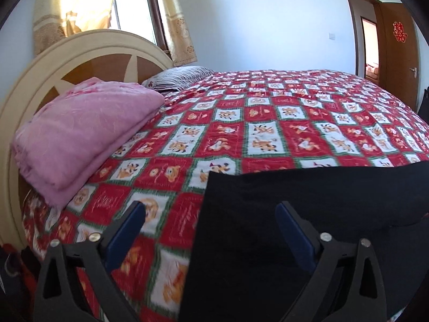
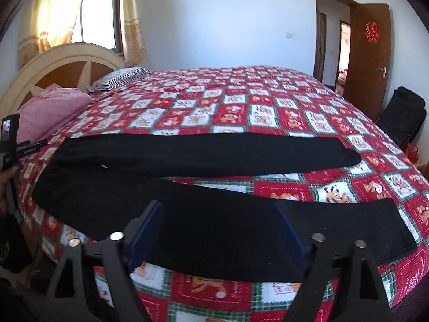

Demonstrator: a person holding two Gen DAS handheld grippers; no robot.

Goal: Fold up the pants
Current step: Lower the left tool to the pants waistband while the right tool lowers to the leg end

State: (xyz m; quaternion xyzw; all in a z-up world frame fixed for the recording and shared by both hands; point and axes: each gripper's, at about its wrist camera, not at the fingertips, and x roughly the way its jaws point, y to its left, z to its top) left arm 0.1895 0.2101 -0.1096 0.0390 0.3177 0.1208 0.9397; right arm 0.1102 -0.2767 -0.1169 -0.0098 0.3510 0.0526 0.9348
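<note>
Black pants (image 2: 187,187) lie spread flat on the bed's red patterned quilt (image 2: 241,99), waist at the left, two legs running right and splayed apart. My right gripper (image 2: 218,214) is open and empty, hovering over the near leg by the front edge. In the left wrist view the pants' waist end (image 1: 295,201) fills the lower right. My left gripper (image 1: 210,214) is open and empty, straddling the waist's left edge. The left gripper's body also shows at the far left of the right wrist view (image 2: 10,139).
A folded pink blanket (image 1: 80,134) and a striped pillow (image 1: 182,76) lie by the round headboard (image 1: 67,61). A black bag (image 2: 402,118) stands by the open wooden door (image 2: 367,59) at the right. A curtained window (image 2: 96,13) is behind the headboard.
</note>
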